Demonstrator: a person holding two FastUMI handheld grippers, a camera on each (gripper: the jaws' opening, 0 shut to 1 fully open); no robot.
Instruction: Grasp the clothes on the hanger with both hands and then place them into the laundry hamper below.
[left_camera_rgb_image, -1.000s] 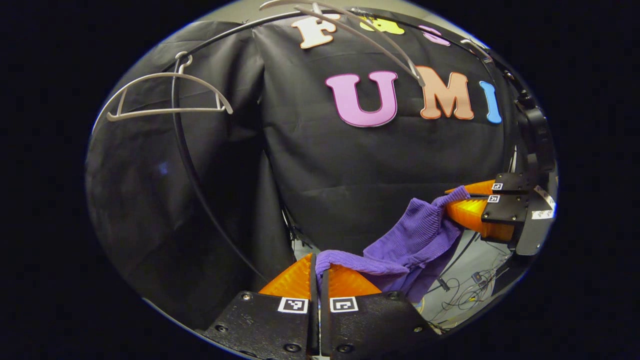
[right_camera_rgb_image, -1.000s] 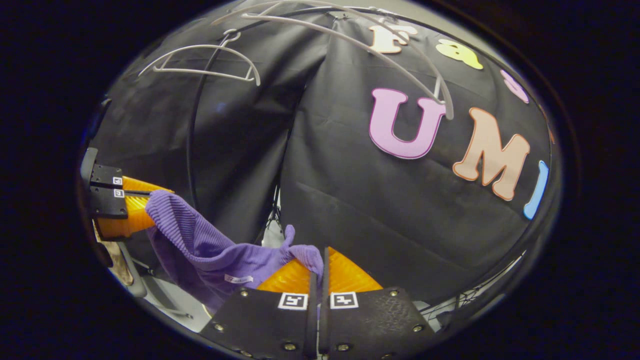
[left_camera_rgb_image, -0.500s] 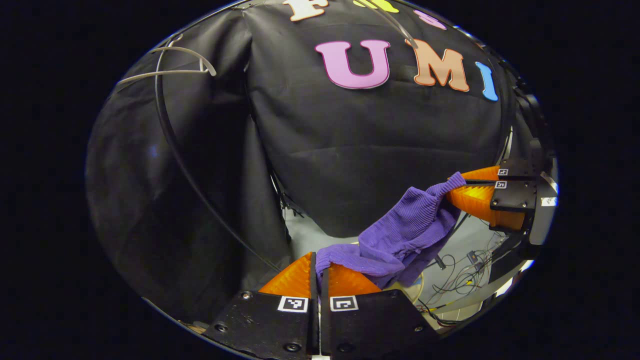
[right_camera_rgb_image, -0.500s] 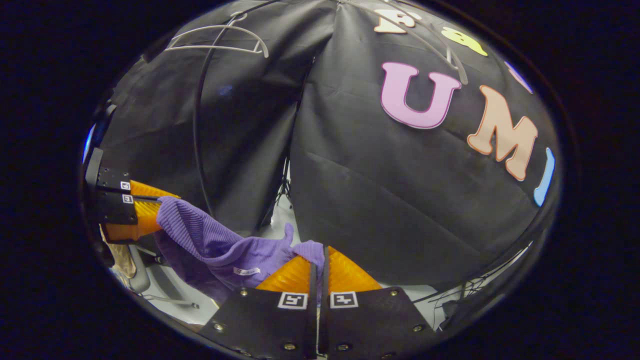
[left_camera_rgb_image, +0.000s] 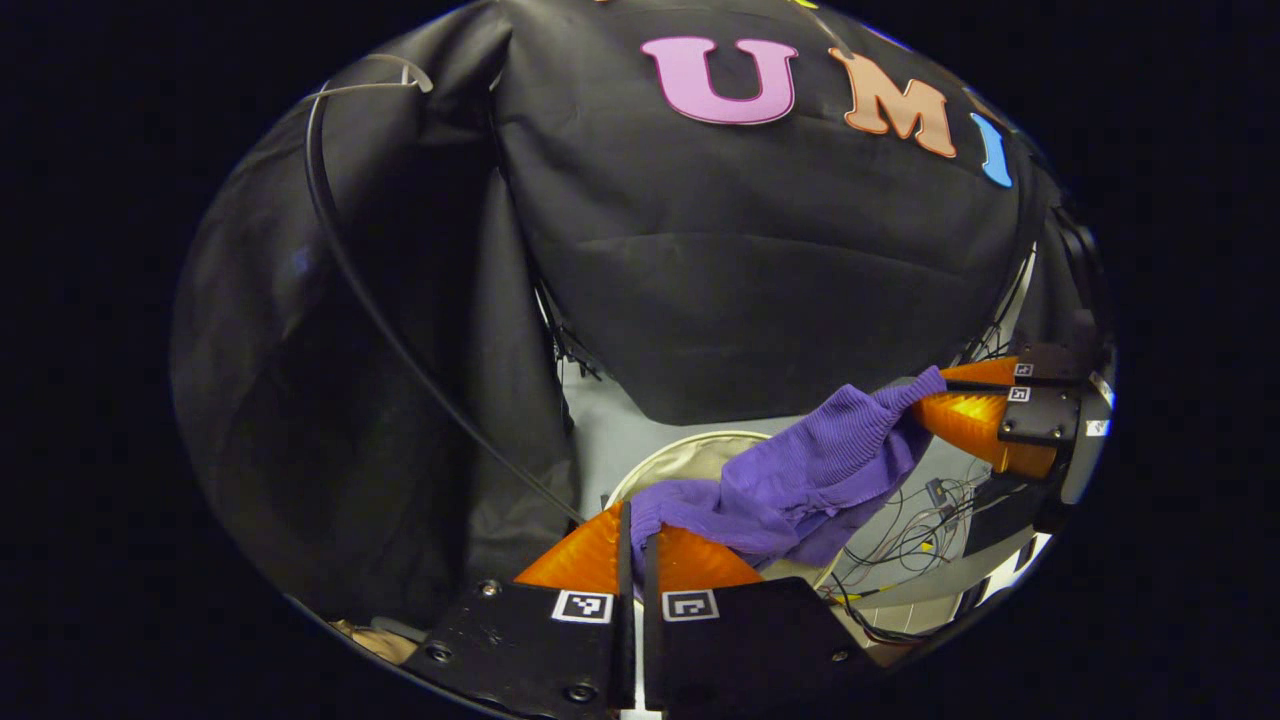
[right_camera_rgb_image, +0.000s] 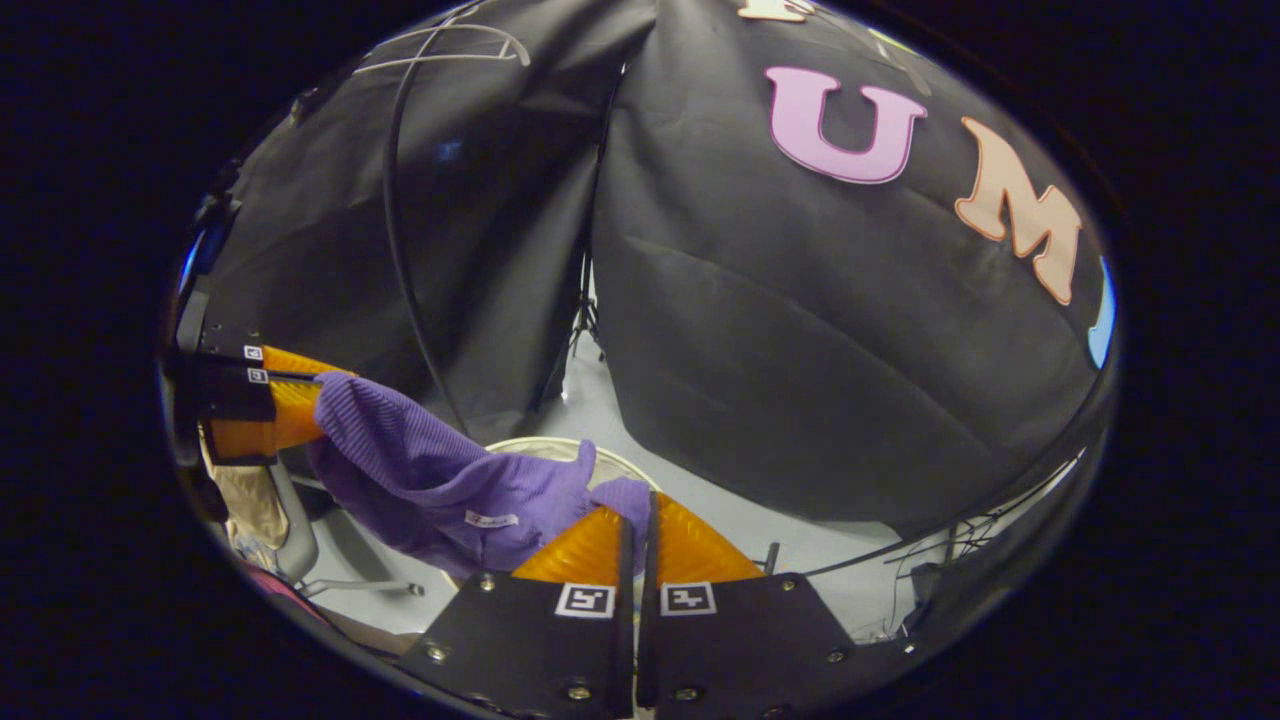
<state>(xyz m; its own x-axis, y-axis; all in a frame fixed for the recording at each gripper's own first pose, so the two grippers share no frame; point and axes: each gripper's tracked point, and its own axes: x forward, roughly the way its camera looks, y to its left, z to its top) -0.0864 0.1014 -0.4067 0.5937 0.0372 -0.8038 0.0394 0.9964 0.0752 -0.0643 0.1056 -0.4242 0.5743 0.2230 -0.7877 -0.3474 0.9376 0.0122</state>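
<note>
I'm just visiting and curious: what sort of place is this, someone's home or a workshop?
Probably a staged recording booth, not a home. Black cloth wall hangs all round, loose cables lie on the floor, and a laundry hamper and an empty hanger serve as props for the purple garment.

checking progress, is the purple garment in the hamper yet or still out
Out. The purple garment hangs stretched between the left claw and the right claw, both shut on it, above the hamper rim.
</note>
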